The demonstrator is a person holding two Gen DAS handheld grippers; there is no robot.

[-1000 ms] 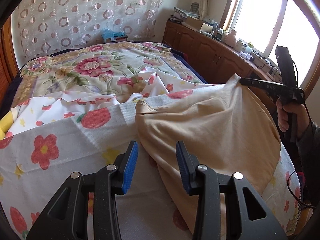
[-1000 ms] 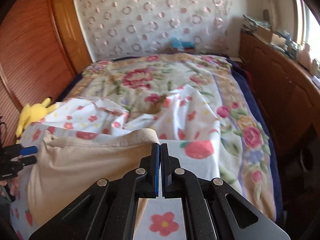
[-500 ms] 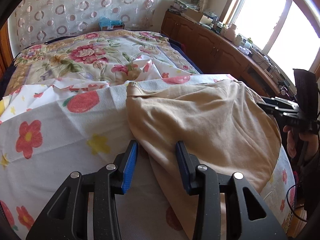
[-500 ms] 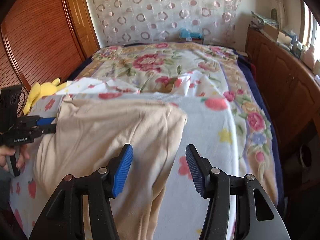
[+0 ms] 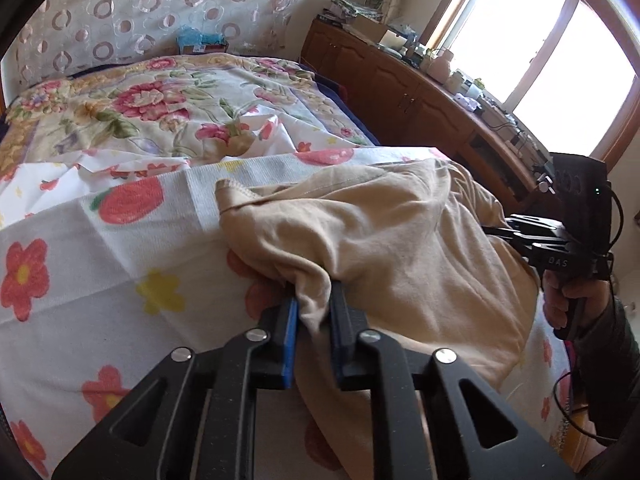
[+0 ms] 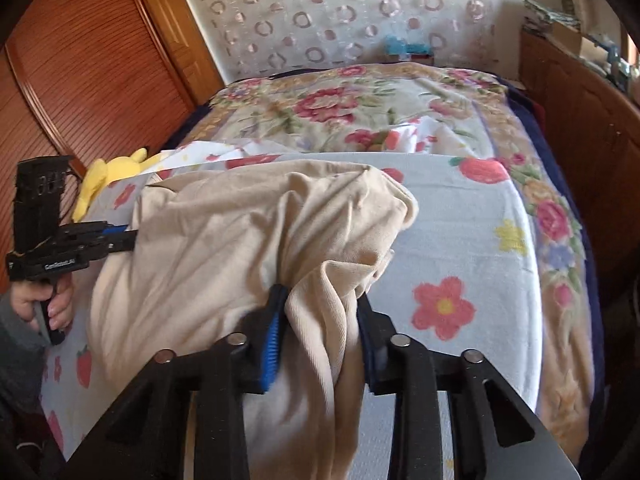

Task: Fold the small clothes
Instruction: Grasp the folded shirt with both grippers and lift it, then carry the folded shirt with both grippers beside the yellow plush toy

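A beige garment (image 5: pixel 400 248) lies bunched on the white flowered sheet (image 5: pixel 80 280) at the bed's near end. My left gripper (image 5: pixel 314 308) is closing, and its blue pads pinch a fold at the garment's left edge. My right gripper (image 6: pixel 322 312) is also closing, with a thick bunch of the same garment (image 6: pixel 208 240) filling the gap between its pads. From each wrist I see the other tool at the garment's far side: the right gripper (image 5: pixel 504 230) held in a hand, and the left gripper (image 6: pixel 130 237) with its tips against the cloth.
A flowered quilt (image 5: pixel 160 96) covers the far half of the bed. Wooden cabinets (image 5: pixel 400 92) with clutter run along the right under a bright window. A yellow plush toy (image 6: pixel 108 176) lies at the bed's left edge beside a slatted wooden wardrobe (image 6: pixel 80 80).
The right gripper let go of the raised garment corner, and the cloth dropped onto the bed. Both grippers then narrowed their jaws onto bunched folds of the garment.
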